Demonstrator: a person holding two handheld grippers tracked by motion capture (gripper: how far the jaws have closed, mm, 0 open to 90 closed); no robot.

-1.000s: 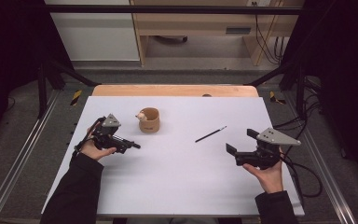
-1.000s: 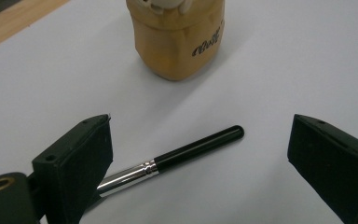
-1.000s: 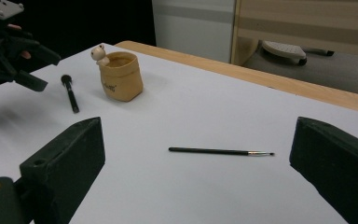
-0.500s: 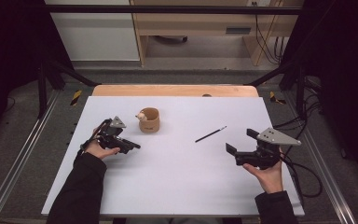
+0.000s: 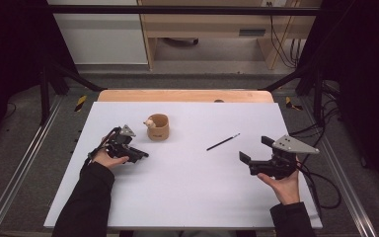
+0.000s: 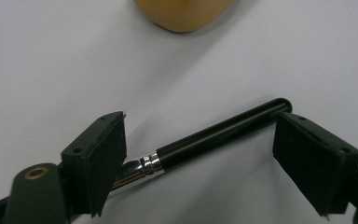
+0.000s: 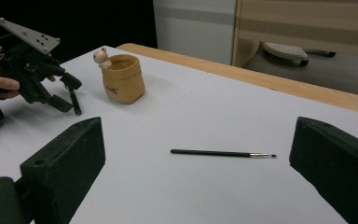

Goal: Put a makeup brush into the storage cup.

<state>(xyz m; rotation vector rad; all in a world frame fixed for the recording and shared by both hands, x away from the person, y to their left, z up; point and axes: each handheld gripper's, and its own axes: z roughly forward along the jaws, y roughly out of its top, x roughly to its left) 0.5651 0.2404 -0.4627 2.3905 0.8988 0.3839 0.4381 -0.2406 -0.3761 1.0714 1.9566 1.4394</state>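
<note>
Left gripper (image 6: 200, 135): I see its fingers (image 6: 98, 158) standing apart, released. They have just been closing, with a black-handled brush (image 6: 214, 140) lying crosswise between them on the white tabletop (image 6: 51, 60). The brush's silver ferrule runs behind one finger. Its rounded handle end lies just beside the other, and I cannot tell whether it touches. Just beyond these fingers stands a tan cup (image 6: 184, 14).

Right gripper (image 7: 198, 126): its fingers are spread wide and grasp nothing. It rests in my operator's upturned hand (image 5: 281, 185), and I see it clear of the tabletop. A thin second brush (image 7: 219, 152) lies flat ahead of these fingers, near but apart from them. The tan cup, with a small figure on its rim, is farther off and well apart, towards the left gripper. In the high view the second brush lies between the cup and the right gripper.
</note>
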